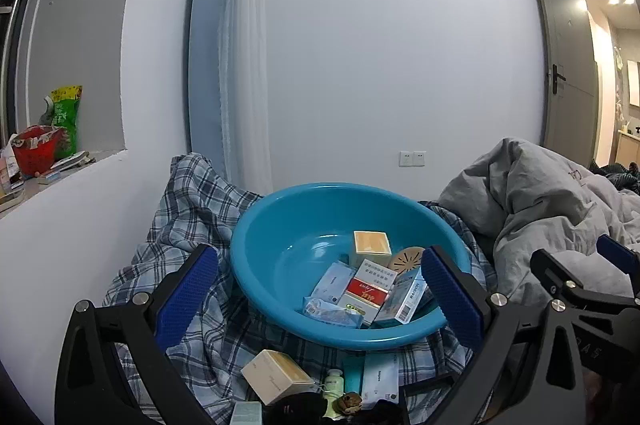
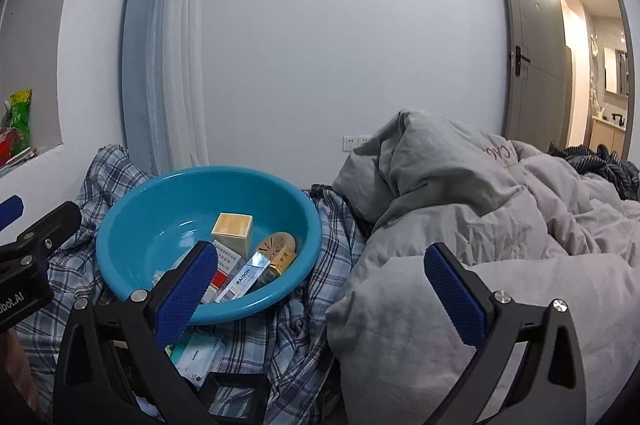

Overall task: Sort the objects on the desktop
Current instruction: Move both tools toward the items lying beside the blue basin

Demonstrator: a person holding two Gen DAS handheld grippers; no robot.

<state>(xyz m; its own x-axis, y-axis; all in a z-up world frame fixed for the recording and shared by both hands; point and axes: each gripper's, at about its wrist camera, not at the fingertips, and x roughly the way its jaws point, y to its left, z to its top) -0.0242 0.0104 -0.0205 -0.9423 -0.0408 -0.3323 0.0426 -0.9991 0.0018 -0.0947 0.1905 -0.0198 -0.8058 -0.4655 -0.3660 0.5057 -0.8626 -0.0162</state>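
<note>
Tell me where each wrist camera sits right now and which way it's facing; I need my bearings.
Left wrist view: on the left tongs, angled slightly down at the blue basin of boxes; own blue fingers spread open; right tongs at right edge.
Right wrist view: on the right tongs, facing the grey duvet, basin to its left; own fingers open; left tongs at left edge.
Shared: basin, plaid cloth, duvet, door.

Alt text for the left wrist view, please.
A teal basin holding several small boxes sits on plaid fabric, seen between the open, empty left tool. More boxes and a small white bottle lie in front of it; a grey duvet is at right.
</note>
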